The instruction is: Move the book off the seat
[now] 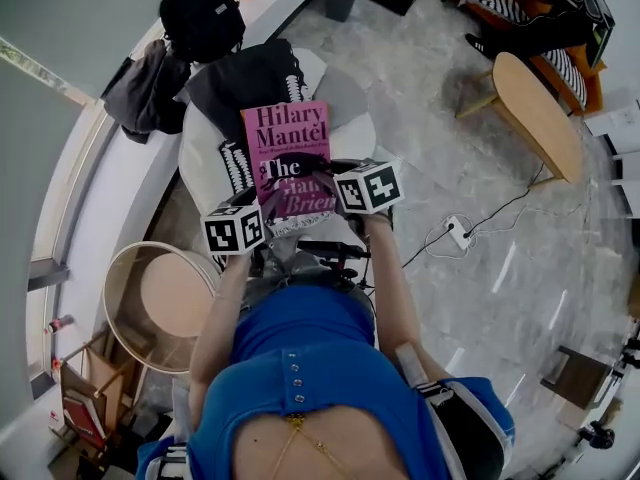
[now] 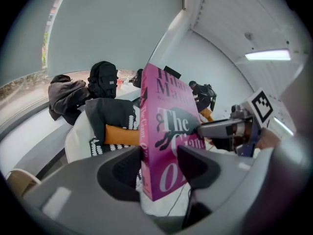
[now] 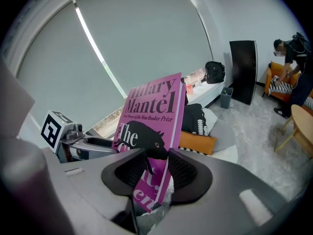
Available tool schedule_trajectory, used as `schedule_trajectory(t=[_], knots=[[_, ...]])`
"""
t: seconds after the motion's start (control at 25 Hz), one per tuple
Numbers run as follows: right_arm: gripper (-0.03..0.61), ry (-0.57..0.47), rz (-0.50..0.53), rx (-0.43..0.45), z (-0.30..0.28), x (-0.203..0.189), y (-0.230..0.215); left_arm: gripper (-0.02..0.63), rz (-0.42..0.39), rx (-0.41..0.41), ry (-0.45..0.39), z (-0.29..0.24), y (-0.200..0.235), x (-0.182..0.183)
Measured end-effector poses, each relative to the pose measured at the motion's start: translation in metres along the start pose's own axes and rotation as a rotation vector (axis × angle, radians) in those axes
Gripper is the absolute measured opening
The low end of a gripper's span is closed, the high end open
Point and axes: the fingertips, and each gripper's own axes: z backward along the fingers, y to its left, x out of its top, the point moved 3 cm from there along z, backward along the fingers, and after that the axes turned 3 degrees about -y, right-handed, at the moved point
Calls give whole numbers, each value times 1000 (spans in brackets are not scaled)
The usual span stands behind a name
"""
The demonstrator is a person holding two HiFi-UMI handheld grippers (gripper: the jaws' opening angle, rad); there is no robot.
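A pink book [image 1: 288, 148] with white and black title print is held up in the air over the white round seat [image 1: 352, 133]. My left gripper [image 1: 262, 206] is shut on the book's lower spine side; in the left gripper view its pads press both faces of the book [image 2: 168, 131]. My right gripper [image 1: 326, 182] is shut on the book's other lower edge, and in the right gripper view the book [image 3: 151, 116] stands upright between its jaws. Each gripper shows in the other's view: the right gripper [image 2: 208, 128] and the left gripper [image 3: 105, 143].
The seat carries a black-and-white patterned cushion [image 1: 236, 163], dark clothing [image 1: 250, 80] and an orange cushion [image 3: 196, 142]. A black backpack [image 1: 200, 13] and a grey jacket [image 1: 140, 88] lie on the window ledge. A round side table [image 1: 165, 303], a wooden table [image 1: 535, 108] and a power strip [image 1: 458, 231] stand around.
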Motion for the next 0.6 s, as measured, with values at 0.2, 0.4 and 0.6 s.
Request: schedule_trajectory(t=[0.2, 0.4, 0.6], knots=[[141, -5, 31, 16, -1, -2, 7, 232, 14, 29, -11, 8, 1, -5], [141, -21, 52, 19, 5, -1, 11, 232, 17, 40, -40, 13, -3, -7], [141, -42, 52, 10, 12, -2, 17, 232, -1, 37, -58, 21, -6, -7]])
